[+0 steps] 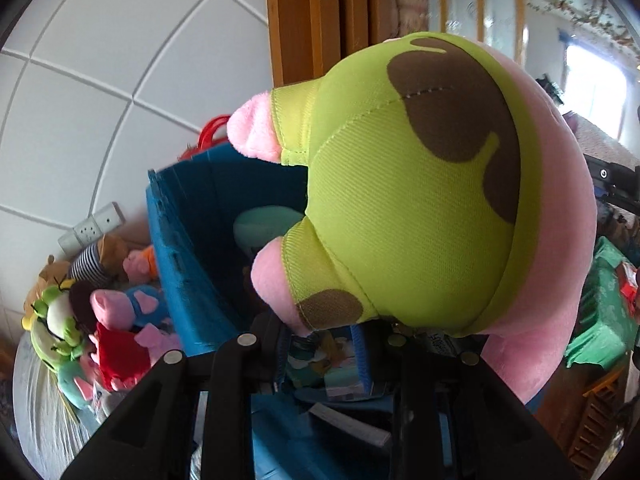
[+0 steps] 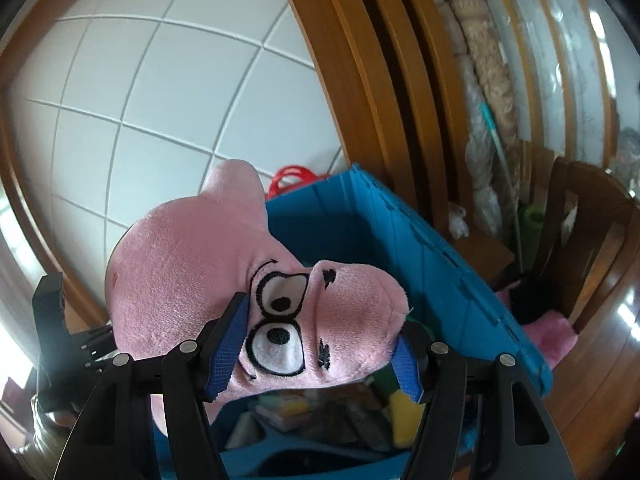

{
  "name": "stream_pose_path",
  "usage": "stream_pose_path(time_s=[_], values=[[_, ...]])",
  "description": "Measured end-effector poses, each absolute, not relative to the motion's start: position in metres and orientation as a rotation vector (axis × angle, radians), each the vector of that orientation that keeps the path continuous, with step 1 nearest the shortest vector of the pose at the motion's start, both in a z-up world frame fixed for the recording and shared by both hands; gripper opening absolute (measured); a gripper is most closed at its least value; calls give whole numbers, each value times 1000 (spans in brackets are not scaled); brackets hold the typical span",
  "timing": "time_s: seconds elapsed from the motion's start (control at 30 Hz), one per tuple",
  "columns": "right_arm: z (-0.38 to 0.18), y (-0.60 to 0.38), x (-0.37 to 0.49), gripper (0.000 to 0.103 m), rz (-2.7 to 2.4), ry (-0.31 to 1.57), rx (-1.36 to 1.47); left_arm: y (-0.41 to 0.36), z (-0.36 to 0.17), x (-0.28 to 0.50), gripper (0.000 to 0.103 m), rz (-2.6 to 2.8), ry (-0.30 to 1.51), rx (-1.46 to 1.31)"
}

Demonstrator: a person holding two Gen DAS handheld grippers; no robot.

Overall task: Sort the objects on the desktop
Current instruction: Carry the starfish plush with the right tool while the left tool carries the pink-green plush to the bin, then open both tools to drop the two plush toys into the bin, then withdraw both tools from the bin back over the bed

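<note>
No legible text, label, brand, number or sign anywhere. Printed packaging inside the blue bin (image 1: 188,240), toward six o'clock in the left wrist view, too blurred to read; a pale tag under the pink plush (image 1: 400,200) likewise unreadable.

The right gripper (image 2: 316,344) sits low in the frame's centre, its blue pads (image 2: 226,346) pressed against either side of the pink plush star's (image 2: 192,272) face. The left gripper (image 1: 320,344), bottom centre, has narrow jaws clamped on the plush's lower edge
</note>
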State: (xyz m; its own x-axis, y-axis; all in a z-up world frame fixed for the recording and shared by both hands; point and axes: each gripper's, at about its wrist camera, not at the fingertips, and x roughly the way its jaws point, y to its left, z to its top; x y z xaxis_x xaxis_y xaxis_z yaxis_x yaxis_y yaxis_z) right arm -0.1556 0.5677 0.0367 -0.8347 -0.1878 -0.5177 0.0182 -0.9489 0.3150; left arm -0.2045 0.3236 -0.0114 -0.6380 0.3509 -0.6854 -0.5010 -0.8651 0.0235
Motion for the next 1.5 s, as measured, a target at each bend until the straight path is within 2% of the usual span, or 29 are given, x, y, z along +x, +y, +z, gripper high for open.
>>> stream_pose_path(time_s=[0.2, 0.4, 0.43, 0.5, 0.53, 0.6, 0.63, 0.73, 0.77, 1.1, 1.3, 1.5], values=[[6, 586, -197, 64, -2754, -487, 943, 329, -37, -235, 26, 2493, 282, -1101], [7, 584, -218, 65, -2696, -485, 924, 331, -37, -250, 28, 2539, 309, -1157], [8, 583, -220, 67, -2697, -480, 919, 332, -37, -252, 32, 2543, 313, -1171], [9, 585, -225, 79, -2702, -488, 910, 334, -39, -256, 39, 2542, 324, -1203], [8, 587, -227, 80, -2705, -493, 911, 335, -40, -257, 43, 2539, 332, -1218], [7, 589, -231, 93, -2717, -490, 920, 337, -43, -259, 55, 2540, 349, -1238], [7, 588, -232, 96, -2721, -479, 923, 337, -43, -258, 65, 2549, 361, -1231], [5, 587, -237, 99, -2732, -449, 930, 337, -35, -251, 89, 2572, 359, -1183], [6, 586, -238, 100, -2732, -439, 927, 336, -32, -249, 94, 2579, 358, -1168], [20, 556, -223, 102, -2754, -333, 877, 314, -20, -229, 94, 2636, 329, -1085], [24, 528, -194, 102, -2797, -253, 892, 300, -1, -194, 94, 2700, 319, -977], [30, 492, -147, 102, -2841, -204, 840, 266, 8, -158, 94, 2730, 234, -940]])
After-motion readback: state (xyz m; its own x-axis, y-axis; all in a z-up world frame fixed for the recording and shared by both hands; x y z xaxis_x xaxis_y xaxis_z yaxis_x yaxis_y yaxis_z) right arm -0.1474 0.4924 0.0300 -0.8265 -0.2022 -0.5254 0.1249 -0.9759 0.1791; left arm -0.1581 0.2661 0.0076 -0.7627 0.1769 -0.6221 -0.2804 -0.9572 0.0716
